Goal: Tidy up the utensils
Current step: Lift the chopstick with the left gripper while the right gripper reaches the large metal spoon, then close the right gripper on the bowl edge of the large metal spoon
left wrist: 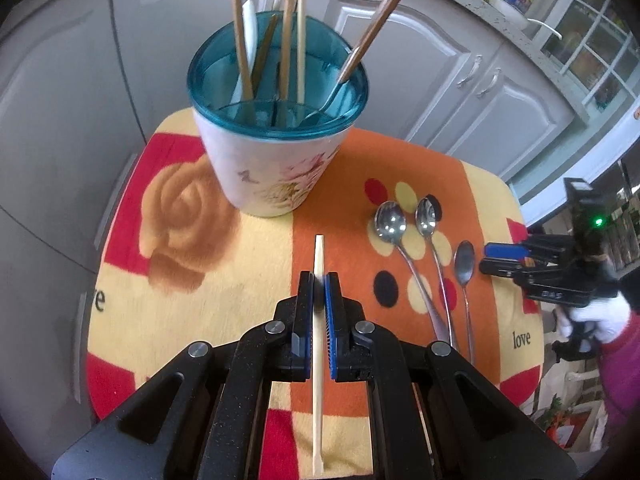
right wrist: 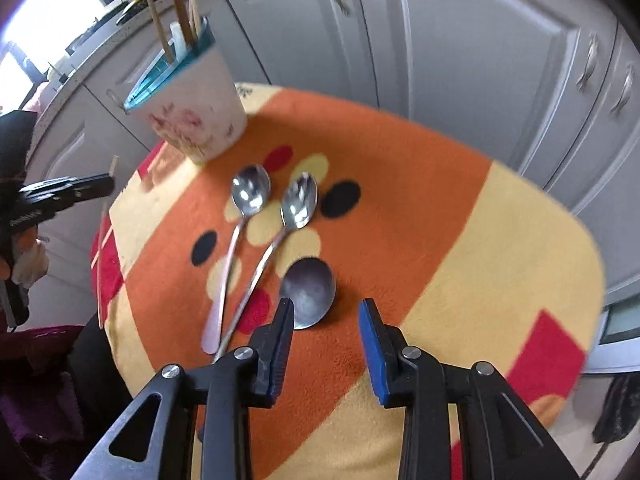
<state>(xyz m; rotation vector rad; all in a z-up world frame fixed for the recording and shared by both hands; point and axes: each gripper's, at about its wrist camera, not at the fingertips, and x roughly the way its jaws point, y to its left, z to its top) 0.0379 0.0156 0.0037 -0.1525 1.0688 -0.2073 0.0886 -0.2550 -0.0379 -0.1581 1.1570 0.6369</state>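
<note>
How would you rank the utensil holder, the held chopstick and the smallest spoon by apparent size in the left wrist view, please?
1. utensil holder
2. chopstick, though nearness inflates it
3. smallest spoon

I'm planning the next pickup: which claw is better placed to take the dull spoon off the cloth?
Right. The right claw hangs open just over the dull spoon, while the left claw is shut on a chopstick.

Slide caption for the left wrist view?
Left claw grips a chopstick before the utensil cup; three spoons wait on the cloth.
</note>
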